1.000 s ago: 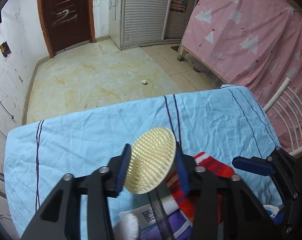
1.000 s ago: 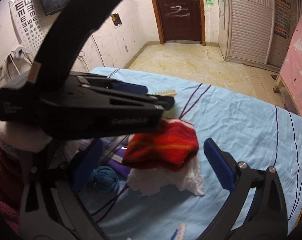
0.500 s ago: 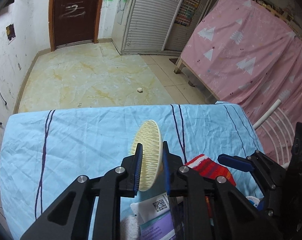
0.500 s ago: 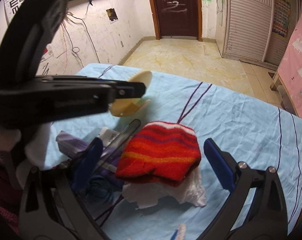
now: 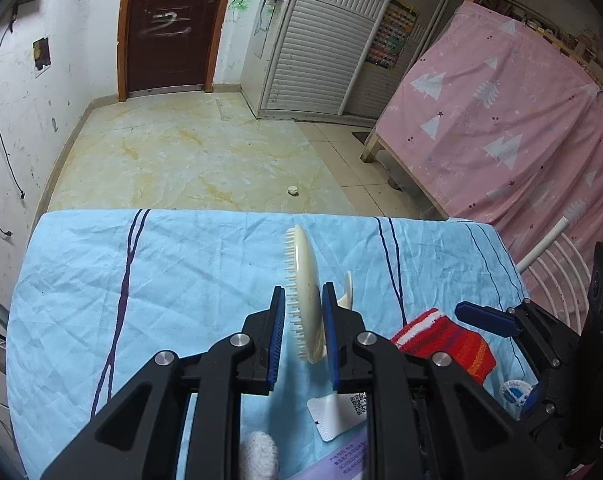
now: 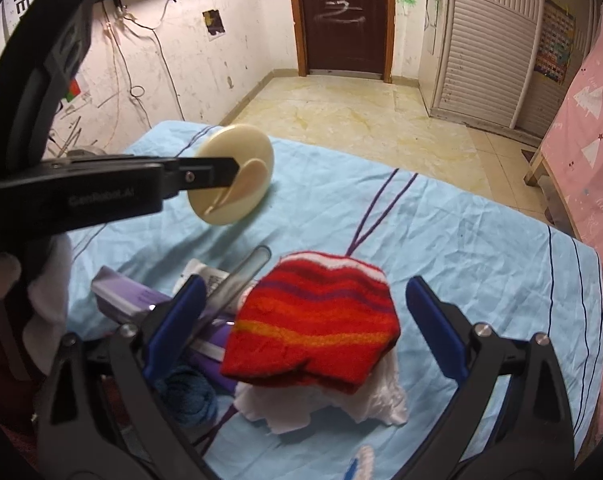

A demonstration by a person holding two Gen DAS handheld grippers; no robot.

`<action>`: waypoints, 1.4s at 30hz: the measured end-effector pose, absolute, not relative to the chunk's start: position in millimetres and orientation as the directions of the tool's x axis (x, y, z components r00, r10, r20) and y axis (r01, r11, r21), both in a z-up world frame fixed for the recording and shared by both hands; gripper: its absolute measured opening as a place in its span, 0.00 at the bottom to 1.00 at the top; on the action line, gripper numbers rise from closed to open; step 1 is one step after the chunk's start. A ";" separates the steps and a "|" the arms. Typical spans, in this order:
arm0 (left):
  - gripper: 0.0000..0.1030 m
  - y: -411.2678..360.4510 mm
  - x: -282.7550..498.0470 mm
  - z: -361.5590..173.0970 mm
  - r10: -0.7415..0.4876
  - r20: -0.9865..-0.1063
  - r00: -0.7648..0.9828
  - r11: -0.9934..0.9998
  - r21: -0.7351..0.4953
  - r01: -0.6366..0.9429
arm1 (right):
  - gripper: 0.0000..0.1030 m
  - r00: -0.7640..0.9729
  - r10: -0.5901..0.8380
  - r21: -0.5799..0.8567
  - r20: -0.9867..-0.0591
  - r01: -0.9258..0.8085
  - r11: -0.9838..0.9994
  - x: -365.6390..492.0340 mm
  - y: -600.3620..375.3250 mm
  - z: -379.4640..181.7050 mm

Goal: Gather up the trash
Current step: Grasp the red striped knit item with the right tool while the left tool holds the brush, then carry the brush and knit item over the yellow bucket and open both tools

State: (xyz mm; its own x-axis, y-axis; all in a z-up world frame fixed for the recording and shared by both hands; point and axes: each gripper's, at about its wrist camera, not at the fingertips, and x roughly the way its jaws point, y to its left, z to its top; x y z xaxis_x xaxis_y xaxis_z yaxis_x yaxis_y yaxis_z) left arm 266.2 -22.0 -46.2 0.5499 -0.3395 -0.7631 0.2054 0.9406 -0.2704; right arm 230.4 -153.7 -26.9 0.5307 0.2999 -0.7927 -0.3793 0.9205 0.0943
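Note:
My left gripper (image 5: 301, 300) is shut on a cream round bristle brush (image 5: 306, 280), held edge-on above the light-blue cloth (image 5: 141, 280). The right wrist view shows that brush (image 6: 237, 176) at the upper left in the left gripper's black fingers (image 6: 205, 170). A red striped knit hat (image 6: 317, 320) lies on crumpled white tissue (image 6: 341, 404). My right gripper (image 6: 305, 292) straddles the hat, its jaws closing, and the blue pads stand clear of the hat on both sides. The left wrist view also catches the hat (image 5: 445, 340) and the right gripper (image 5: 505, 356).
Left of the hat lie a purple box (image 6: 129, 296), a clear tube (image 6: 241, 280) and a blue yarn ball (image 6: 189, 396). A white QR-code tag (image 5: 341, 408) lies beneath the brush. A white wire chair (image 5: 557, 272) stands at the table's right edge, with a pink curtain behind it.
The left gripper closed on the brush and rolled, so the brush now stands edge-on, further left of the pile. The right gripper's jaws have narrowed slightly around the hat.

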 end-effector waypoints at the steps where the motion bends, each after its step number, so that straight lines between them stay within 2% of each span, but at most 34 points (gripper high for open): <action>1: 0.08 -20.8 265.7 -46.8 -0.341 -0.762 0.550 0.940 -0.272 0.206 | 0.77 0.529 0.298 0.094 -0.795 -0.377 0.921 230.4 -154.2 -27.3; 4: 0.02 -20.8 265.1 -47.1 -0.367 -0.751 0.549 0.930 -0.298 0.213 | 0.60 0.528 0.296 0.101 -0.796 -0.366 0.925 230.7 -157.9 -30.4; 6: 0.01 -21.8 264.7 -47.9 -0.373 -0.746 0.552 0.928 -0.304 0.216 | 0.41 0.531 0.304 0.111 -0.791 -0.364 0.925 231.0 -161.6 -28.8; 9: 0.01 -21.0 264.2 -47.0 -0.370 -0.741 0.560 0.929 -0.306 0.210 | 0.29 0.535 0.310 0.114 -0.786 -0.367 0.923 227.4 -161.9 -27.3; 27: 0.01 -25.5 228.9 -3.1 -0.343 -0.680 0.649 0.939 -0.254 0.229 | 0.29 0.613 0.367 0.192 -0.700 -0.333 0.923 207.6 -186.1 3.7; 42: 0.01 -89.9 184.3 31.1 -0.350 -0.639 0.685 0.933 -0.178 0.311 | 0.29 0.695 0.358 0.248 -0.624 -0.258 0.934 174.5 -244.8 20.1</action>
